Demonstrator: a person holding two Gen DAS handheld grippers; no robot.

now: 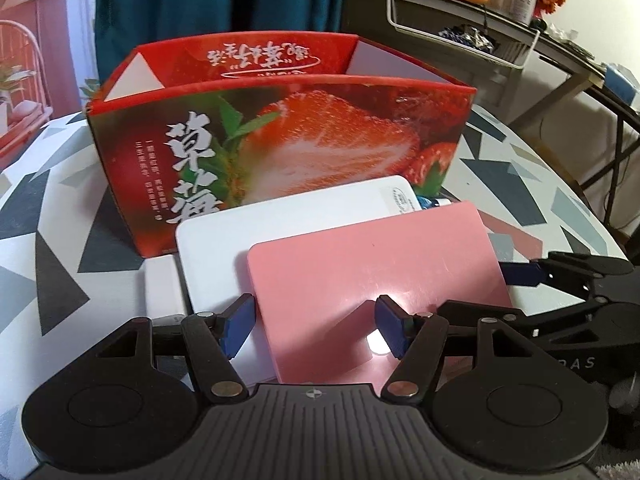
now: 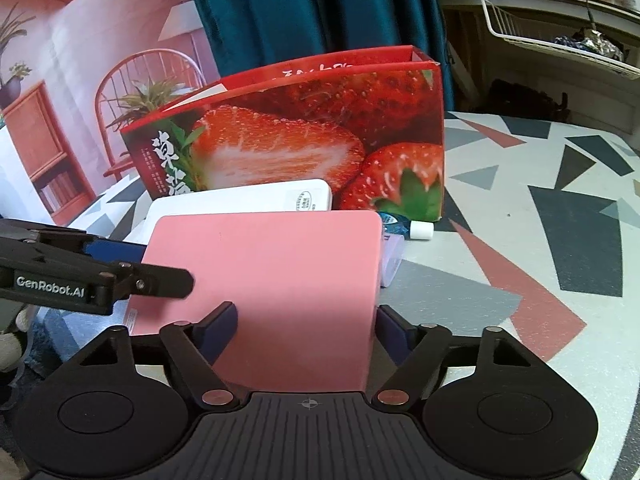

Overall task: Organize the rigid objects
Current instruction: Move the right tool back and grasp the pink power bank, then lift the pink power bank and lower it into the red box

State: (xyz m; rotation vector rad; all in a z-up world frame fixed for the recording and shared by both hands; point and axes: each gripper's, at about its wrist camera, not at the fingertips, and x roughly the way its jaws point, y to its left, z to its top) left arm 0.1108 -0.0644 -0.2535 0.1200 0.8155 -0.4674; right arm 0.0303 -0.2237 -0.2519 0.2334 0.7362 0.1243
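Note:
A flat pink box (image 1: 372, 276) lies on top of a white box (image 1: 256, 232), in front of an open red strawberry carton (image 1: 280, 136). My left gripper (image 1: 316, 328) is open, with its blue pads over the pink box's near end. My right gripper (image 2: 306, 332) is open too, with the pink box (image 2: 272, 280) between its pads; whether the pads touch it I cannot tell. The white box (image 2: 240, 202) and the carton (image 2: 304, 140) lie beyond. The left gripper's finger (image 2: 160, 278) reaches over the pink box's left edge.
A small white block (image 1: 164, 288) sits left of the white box. A small bottle with a white cap (image 2: 420, 230) lies by the carton's corner. The table (image 2: 540, 240) has a triangle-patterned cloth. A desk with a wire basket (image 1: 460, 36) stands behind.

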